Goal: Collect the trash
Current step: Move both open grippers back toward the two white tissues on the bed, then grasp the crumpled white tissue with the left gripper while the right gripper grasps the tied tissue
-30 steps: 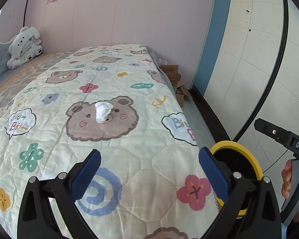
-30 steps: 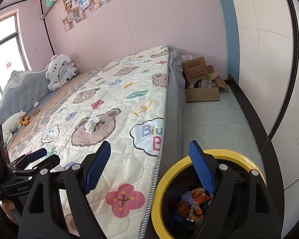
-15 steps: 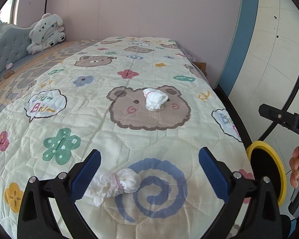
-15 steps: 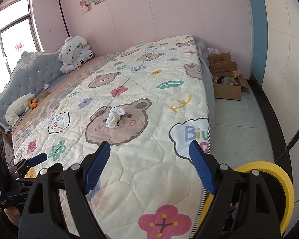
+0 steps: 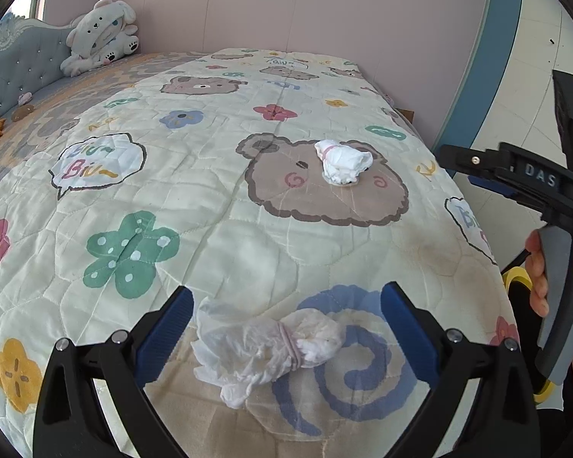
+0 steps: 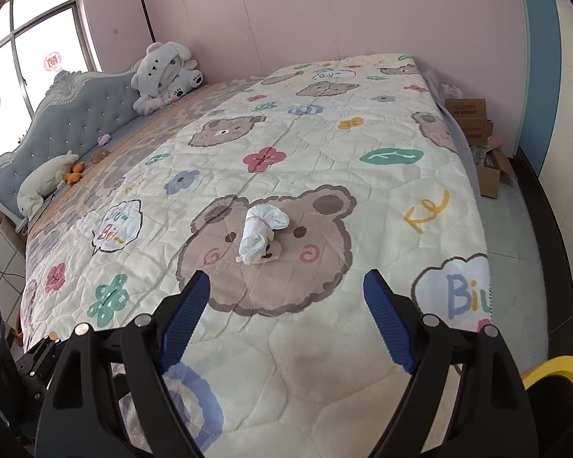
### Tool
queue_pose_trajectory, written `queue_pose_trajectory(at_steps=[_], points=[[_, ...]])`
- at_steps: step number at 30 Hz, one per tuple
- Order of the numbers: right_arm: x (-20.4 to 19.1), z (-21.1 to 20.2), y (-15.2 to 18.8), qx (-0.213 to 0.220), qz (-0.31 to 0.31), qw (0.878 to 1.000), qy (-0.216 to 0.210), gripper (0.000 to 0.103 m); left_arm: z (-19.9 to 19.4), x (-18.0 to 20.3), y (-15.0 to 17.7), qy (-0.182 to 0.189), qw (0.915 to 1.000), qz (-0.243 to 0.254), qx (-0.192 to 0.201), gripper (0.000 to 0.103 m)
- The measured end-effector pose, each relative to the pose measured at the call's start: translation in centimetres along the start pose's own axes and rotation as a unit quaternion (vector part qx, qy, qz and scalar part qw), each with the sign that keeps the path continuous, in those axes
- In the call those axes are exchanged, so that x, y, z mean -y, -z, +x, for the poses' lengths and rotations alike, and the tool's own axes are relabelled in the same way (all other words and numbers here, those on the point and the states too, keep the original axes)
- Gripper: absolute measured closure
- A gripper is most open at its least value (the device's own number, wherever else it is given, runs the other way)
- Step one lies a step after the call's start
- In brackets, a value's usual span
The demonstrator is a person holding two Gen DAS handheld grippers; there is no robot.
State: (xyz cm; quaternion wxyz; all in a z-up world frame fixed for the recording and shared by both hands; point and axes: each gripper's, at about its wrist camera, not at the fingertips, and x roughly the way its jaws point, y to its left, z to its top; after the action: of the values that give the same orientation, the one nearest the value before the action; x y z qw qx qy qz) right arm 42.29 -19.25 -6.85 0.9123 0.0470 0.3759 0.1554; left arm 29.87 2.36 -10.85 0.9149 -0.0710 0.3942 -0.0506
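Observation:
Two crumpled white tissue wads, each tied with a pink band, lie on the bear-print quilt (image 5: 217,206). The near wad (image 5: 267,347) rests on a blue spiral, between the wide-apart blue pads of my left gripper (image 5: 286,301), which is open and not pressing it. The far wad (image 5: 342,162) sits on a brown bear face; in the right wrist view this wad (image 6: 261,234) lies just ahead of my right gripper (image 6: 286,286), open with nothing in it. A hand (image 5: 538,267) holds the right gripper (image 5: 515,175) at the right edge.
A yellow-rimmed bin (image 6: 557,374) stands on the floor off the bed's right corner. Plush toys (image 6: 164,72) and a grey tufted headboard (image 6: 68,114) are at the far left. Cardboard boxes (image 6: 473,122) sit by the pink wall beyond the bed.
Both grippers swung left and down over the bed, away from the bin. The near wad came between the left jaws, and the far wad now sits close ahead of the right gripper.

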Motion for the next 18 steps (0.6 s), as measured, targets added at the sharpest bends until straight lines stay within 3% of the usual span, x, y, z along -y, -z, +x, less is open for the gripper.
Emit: queue_pose_trajectory(at_steps=[18], points=[[-1.7,11.5,-3.0,-0.035,-0.021,0.999,0.010,0.024,3.0,-0.9,0.3,0.017,0.9994,-0.024,-0.016,0.009]])
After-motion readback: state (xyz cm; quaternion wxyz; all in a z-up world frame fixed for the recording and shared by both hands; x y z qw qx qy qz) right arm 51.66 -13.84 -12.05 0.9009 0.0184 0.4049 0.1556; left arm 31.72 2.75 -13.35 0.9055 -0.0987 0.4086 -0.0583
